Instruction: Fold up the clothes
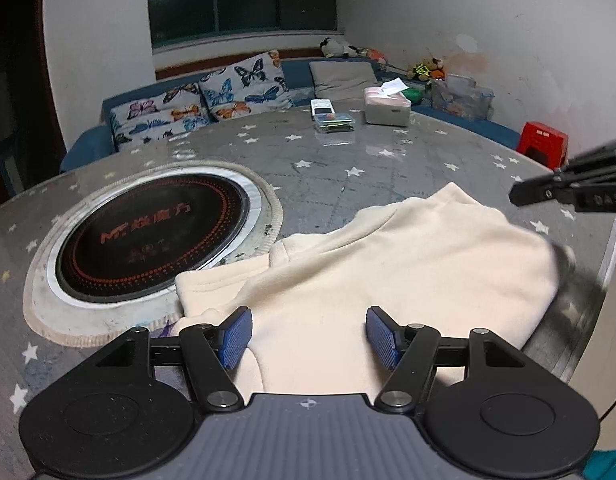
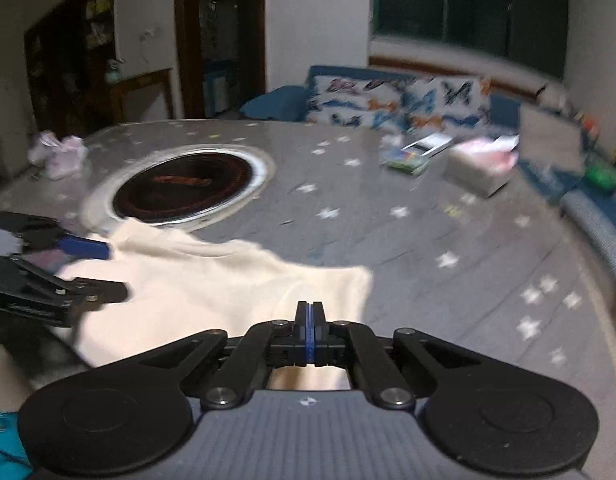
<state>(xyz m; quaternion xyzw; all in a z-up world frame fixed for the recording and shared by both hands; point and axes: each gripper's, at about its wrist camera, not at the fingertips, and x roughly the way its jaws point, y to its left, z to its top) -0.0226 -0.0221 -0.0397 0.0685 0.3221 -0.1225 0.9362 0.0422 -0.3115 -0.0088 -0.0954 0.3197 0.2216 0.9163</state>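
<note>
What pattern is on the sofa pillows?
Colourful butterflies on white pillows, clearest in the left wrist view.

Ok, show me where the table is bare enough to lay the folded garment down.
Bare starry tablecloth lies between the cream fleece garment and the white tissue box, right of the round black inset hotplate. The far edge is crowded: tissue box, white remote, small stack of clear packets. The near left is taken by hotplate and garment.
</note>
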